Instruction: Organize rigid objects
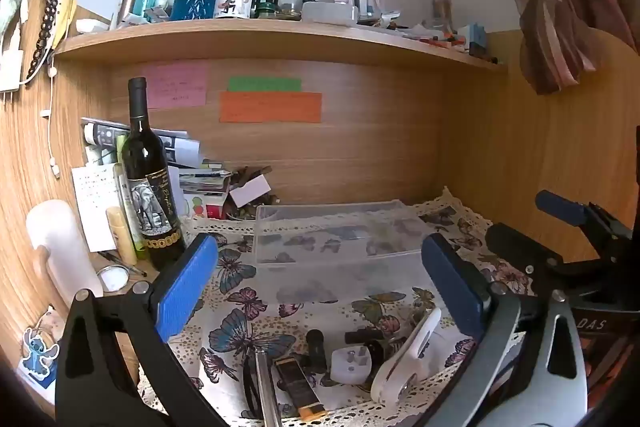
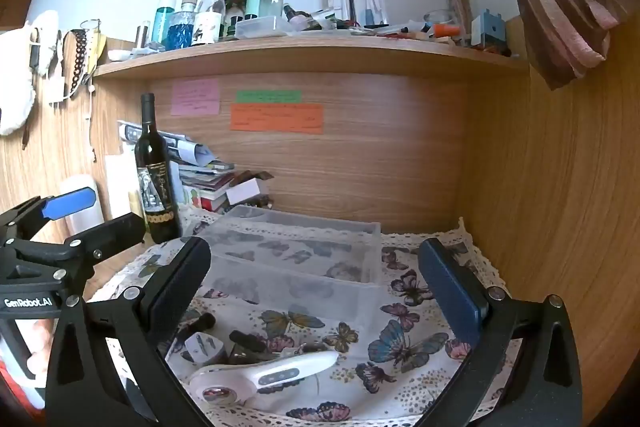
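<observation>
A clear plastic box (image 1: 336,243) stands open on the butterfly cloth (image 1: 240,311); it also shows in the right wrist view (image 2: 296,259). In front of it lie a white handheld device (image 1: 408,355), a white plug adapter (image 1: 352,363), small black cylinders (image 1: 316,345), a gold-and-black tube (image 1: 300,387) and a metal rod (image 1: 266,387). The device (image 2: 272,375) and the adapter (image 2: 200,345) also show in the right wrist view. My left gripper (image 1: 320,291) is open above them. My right gripper (image 2: 316,287) is open and empty, to the right of the left one.
A dark wine bottle (image 1: 150,183) stands left of the box, with papers and books (image 1: 200,175) behind it. A white bottle (image 1: 64,247) stands at far left. A wooden shelf (image 1: 280,35) crowded with bottles runs overhead. Wooden walls close in the back and right.
</observation>
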